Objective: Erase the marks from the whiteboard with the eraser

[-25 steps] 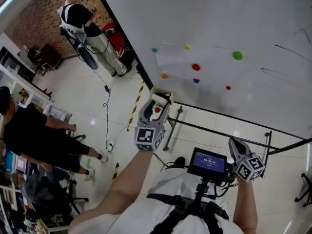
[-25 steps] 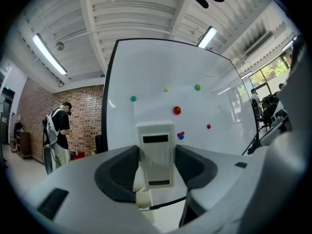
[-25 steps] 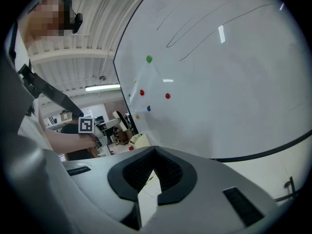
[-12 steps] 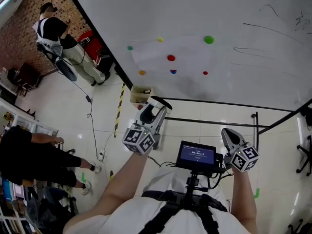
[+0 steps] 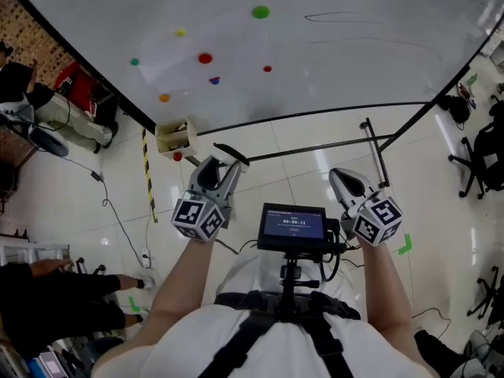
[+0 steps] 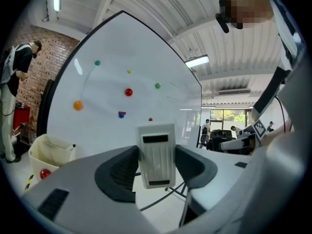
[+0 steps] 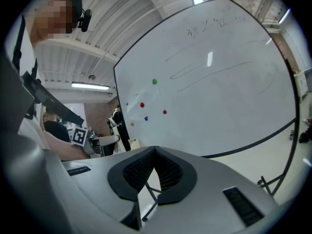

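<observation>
Far left in the head view, a person in black [image 5: 47,305] low on the pale floor. Further in, a cream bin [image 5: 175,136] just under the lower edge of the whiteboard [image 5: 354,61], with a small red ball [image 5: 176,157] just beside it. Next along, the left gripper [image 5: 219,168], raised toward the board but apart from it and clamped on the eraser [image 6: 156,152]: a white ribbed block, upright between the two pads and pressed from either side. Beyond it in the left gripper view, coloured magnets [image 6: 128,92] dotted over the board's left part: orange, red, green, blue. In the centre, a small screen [image 5: 293,227] on a chest mount. Right of that, the right gripper [image 7: 155,156], held about level with the left, pinched narrow with its tips meeting and nothing between them. Higher and further right on the board, thin dark marks [image 5: 358,14] in long looping strokes, and scribbles [image 7: 209,26] near the top edge. Far right, a black office chair [image 5: 482,152] on the floor past the board's end.
</observation>
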Available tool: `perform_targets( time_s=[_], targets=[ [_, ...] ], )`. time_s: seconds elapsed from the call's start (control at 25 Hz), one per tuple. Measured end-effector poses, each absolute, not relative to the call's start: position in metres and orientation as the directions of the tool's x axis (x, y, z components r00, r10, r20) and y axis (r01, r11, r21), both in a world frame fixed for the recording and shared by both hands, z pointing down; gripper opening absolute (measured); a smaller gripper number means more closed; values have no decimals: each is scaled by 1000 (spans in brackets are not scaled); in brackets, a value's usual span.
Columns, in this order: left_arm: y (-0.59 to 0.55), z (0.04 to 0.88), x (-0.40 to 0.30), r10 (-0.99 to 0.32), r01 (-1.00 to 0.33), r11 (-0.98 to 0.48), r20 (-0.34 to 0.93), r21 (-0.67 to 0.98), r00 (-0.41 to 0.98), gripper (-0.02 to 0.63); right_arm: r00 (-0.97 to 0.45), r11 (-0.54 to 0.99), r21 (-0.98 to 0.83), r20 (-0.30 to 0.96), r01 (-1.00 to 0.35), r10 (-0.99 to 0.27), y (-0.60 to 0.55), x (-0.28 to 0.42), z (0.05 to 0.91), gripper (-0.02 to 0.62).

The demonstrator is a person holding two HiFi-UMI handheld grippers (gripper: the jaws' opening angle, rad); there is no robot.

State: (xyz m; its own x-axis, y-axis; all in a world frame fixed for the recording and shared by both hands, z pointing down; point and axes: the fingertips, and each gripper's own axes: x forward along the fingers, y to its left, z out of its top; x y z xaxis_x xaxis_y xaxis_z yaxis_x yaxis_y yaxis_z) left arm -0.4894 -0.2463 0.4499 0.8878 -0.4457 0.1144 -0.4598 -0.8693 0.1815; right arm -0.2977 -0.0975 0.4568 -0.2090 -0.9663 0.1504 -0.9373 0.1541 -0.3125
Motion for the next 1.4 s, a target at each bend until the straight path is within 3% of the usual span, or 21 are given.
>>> perform_targets(
  time_s=[0.44, 0.6, 1.04, 1.4],
  targets=[
    [-181, 483, -401, -118, -142, -967, 123, 213, 985, 276, -13, -30, -298, 140, -954, -990, -44, -266, 472, 18],
    [-159, 475, -362, -77, -107, -974, 150, 200, 986, 276, 19, -53, -291, 118, -955, -993, -30, -227, 455, 18],
    [-164, 469, -252, -292, -323, -937, 212, 130, 932, 276, -47, 24, -277, 76, -960, -996, -13, -95, 430, 18],
    [-182, 451, -187, -566, -582, -813, 215, 15, 796, 276, -96, 80, -298, 38, -951, -995, 28, -2, 431, 18]
  ],
)
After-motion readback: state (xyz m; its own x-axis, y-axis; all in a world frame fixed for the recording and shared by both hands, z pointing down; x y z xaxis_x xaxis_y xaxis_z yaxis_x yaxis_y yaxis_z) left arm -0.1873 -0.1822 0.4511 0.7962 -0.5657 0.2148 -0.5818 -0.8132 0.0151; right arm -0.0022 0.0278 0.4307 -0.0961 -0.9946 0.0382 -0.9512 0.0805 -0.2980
